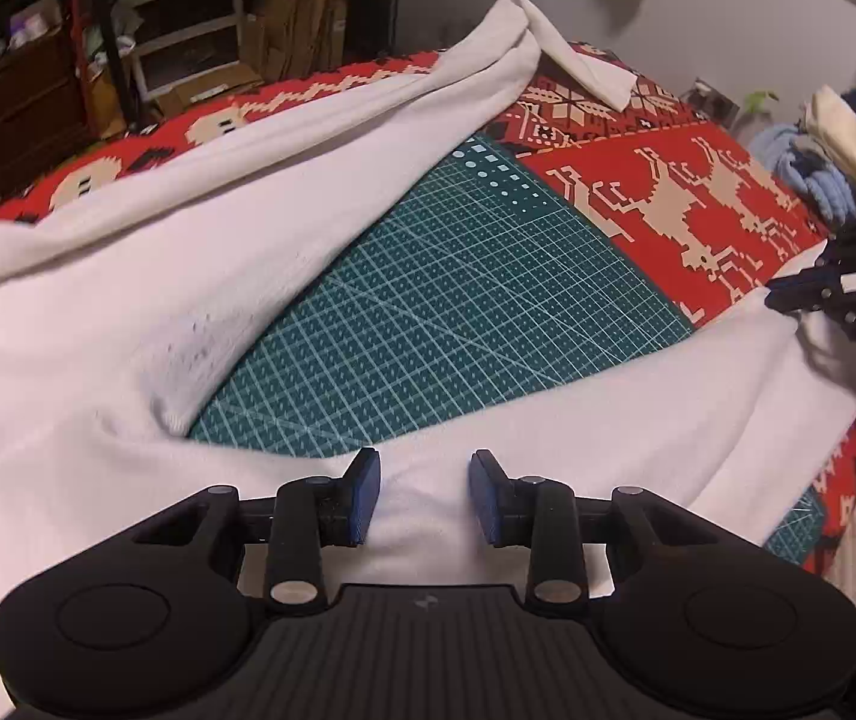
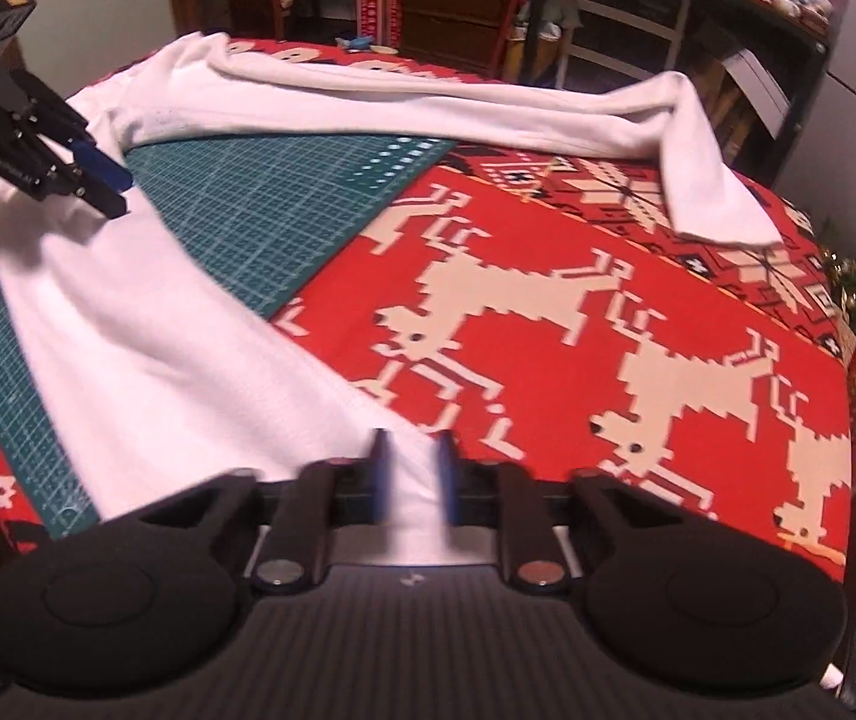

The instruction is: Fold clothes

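A white garment (image 1: 128, 312) lies crumpled in a loop on the green cutting mat (image 1: 428, 300), one sleeve (image 2: 704, 180) folded back over the far side. My left gripper (image 1: 425, 492) stands open low over the garment's near edge, with white fabric between and under its blue pads (image 1: 368, 492). In the right wrist view the left gripper (image 2: 107, 189) sits on the cloth at the far left. My right gripper (image 2: 411, 474) is narrowed on a strip of the white garment (image 2: 158, 360). From the left wrist view the right gripper (image 1: 779, 297) pinches the garment's right end.
A red tablecloth with a reindeer pattern (image 2: 548, 330) covers the table under the mat. A pile of folded clothes (image 1: 836, 150) sits at the table's far right. Shelves, drawers and cardboard boxes (image 1: 188, 30) stand behind the table.
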`<act>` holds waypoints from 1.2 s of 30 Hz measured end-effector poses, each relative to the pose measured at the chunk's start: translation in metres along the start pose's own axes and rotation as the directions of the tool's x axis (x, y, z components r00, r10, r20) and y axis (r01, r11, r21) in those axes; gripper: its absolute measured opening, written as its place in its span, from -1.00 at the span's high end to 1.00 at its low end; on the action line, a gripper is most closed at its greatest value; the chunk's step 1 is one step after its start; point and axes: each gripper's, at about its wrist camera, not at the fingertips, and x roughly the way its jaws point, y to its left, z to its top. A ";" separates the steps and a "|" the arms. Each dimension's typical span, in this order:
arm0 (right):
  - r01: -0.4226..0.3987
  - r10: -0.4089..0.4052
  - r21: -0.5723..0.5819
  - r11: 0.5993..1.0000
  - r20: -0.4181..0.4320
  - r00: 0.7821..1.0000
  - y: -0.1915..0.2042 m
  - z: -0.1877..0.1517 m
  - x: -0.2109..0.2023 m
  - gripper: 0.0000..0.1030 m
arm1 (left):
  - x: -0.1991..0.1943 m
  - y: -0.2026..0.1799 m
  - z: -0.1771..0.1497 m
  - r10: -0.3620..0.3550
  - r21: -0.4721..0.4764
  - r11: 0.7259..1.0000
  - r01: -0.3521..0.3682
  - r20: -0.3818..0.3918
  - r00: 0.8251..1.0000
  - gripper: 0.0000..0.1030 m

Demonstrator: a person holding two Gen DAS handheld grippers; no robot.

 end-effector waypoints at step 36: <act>0.055 -0.136 0.435 0.899 0.159 0.978 0.045 0.023 -0.015 -0.99 | -0.060 0.042 -0.090 0.225 -0.430 0.886 -0.175 0.066 0.972 -0.77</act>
